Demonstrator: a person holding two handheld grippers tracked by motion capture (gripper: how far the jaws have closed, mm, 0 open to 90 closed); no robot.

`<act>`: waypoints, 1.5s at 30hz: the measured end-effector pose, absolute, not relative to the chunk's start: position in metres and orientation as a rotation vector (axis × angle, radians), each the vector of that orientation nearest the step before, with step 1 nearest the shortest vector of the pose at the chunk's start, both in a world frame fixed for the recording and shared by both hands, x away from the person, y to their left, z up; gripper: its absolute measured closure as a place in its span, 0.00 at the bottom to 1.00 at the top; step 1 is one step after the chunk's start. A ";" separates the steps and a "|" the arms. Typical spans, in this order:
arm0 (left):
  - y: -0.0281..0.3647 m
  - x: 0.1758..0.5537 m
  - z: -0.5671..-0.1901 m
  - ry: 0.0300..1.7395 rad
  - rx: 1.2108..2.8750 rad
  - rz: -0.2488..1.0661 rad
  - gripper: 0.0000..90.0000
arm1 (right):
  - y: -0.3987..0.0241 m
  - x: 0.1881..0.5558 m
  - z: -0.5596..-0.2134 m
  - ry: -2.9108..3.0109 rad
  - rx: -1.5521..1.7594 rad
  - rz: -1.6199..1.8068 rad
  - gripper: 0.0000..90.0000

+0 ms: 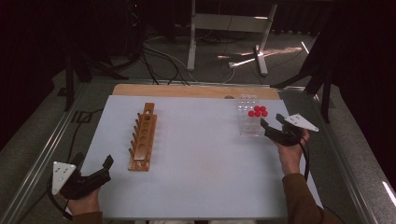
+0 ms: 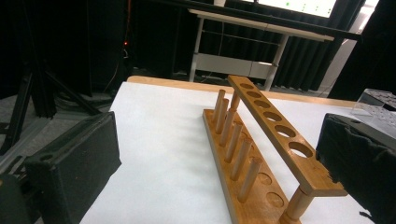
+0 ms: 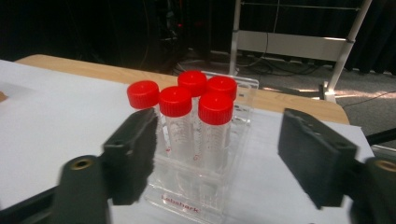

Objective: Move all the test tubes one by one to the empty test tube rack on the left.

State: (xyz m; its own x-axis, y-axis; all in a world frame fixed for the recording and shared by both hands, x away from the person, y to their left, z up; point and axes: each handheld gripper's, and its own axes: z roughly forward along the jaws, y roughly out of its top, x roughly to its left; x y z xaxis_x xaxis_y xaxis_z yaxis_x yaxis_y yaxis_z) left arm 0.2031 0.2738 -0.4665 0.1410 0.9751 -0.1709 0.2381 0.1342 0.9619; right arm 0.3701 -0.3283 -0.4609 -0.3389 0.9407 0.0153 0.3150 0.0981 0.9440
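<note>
A white table (image 1: pixel 196 154) with a strip of bare wood along its far edge carries the work. Left of its middle lies a wooden test-tube rack (image 1: pixel 143 137), its row of pegs and its drilled top rail running away from the person; in the left gripper view the same rack (image 2: pixel 261 140) stands just ahead, between the two black jaws but beyond their tips. The left gripper (image 1: pixel 95 173) rests at the near left corner in the person's left hand (image 1: pixel 84 203), its jaws spread wide with nothing between them. Toward the far right stands a clear plastic tube rack (image 1: pixel 250 122) holding five red-capped tubes (image 3: pixel 196 121) clustered at its near end. The right gripper (image 1: pixel 273 125) sits just beside this rack on its right, held in the right hand (image 1: pixel 290 151); its jaws stand apart, and the left pad looks to lie close against the outermost tube, though contact cannot be told for certain.
</note>
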 end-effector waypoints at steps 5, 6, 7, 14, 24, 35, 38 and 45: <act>0.274 0.205 -0.469 1.330 1.330 0.839 0.01 | -0.324 0.375 -0.467 1.744 1.239 1.223 0.54; 0.275 0.205 -0.469 1.332 1.330 0.832 0.01 | -0.323 0.376 -0.468 1.753 1.237 1.217 0.56; 0.275 0.205 -0.469 1.335 1.326 0.828 0.01 | -0.323 0.376 -0.468 1.753 1.237 1.217 0.56; 0.277 0.205 -0.470 1.338 1.318 0.819 0.01 | -0.320 0.385 -0.479 1.746 1.298 1.197 0.76; 0.277 0.205 -0.470 1.338 1.312 0.812 0.01 | -0.317 0.394 -0.487 1.751 1.327 1.215 0.80; 0.278 0.205 -0.471 1.343 1.310 0.806 0.01 | -0.315 0.394 -0.482 1.732 1.311 1.203 0.82; 0.278 0.205 -0.471 1.344 1.310 0.806 0.01 | -0.315 0.392 -0.477 1.722 1.298 1.213 0.83; 0.278 0.205 -0.471 1.345 1.309 0.806 0.01 | -0.317 0.387 -0.463 1.694 1.266 1.238 0.83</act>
